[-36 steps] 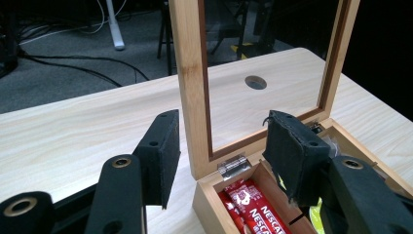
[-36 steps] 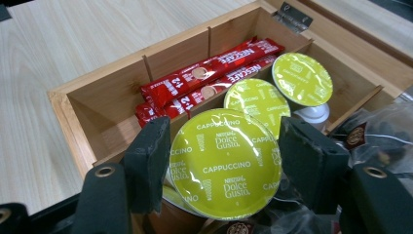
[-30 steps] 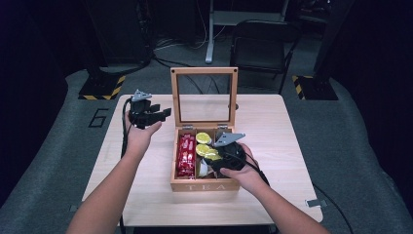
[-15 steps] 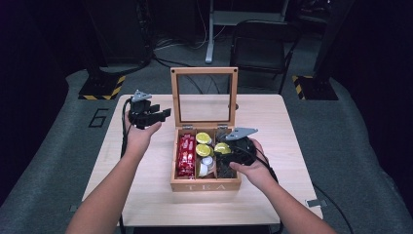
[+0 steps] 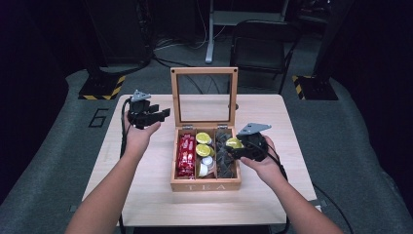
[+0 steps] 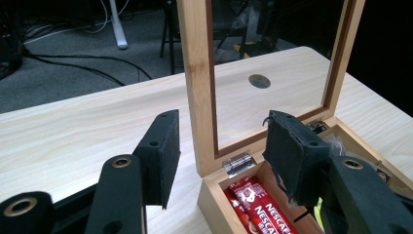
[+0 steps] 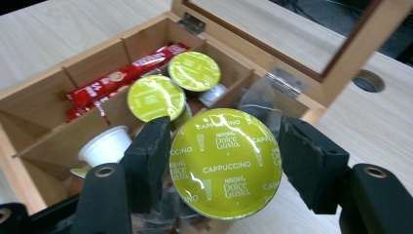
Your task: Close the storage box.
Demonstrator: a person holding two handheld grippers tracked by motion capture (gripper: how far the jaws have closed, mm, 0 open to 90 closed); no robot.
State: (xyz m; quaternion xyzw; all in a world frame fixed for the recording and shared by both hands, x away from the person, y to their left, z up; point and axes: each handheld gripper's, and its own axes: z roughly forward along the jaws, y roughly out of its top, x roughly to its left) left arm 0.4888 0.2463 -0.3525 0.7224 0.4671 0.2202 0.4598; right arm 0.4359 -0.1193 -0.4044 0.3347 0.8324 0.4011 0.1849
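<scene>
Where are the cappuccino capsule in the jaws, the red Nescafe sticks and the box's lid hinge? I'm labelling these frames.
cappuccino capsule [image 7: 225, 163]: right gripper view, middle of its green foil lid.
red Nescafe sticks [image 5: 186, 155]: high view, middle of the packets.
lid hinge [image 6: 238, 161]: left gripper view, its metal leaf.

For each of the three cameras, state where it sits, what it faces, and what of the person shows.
High view: fixed above the person's side, looking forward and down on the table; both forearms, left claw, right claw.
Left gripper view: rides the left claw, facing the tea box lid's frame; its own black jaws, apart.
Right gripper view: rides the right claw, looking down at the green capsule in its jaws.
Shared: all show the tea box and red sachets.
</scene>
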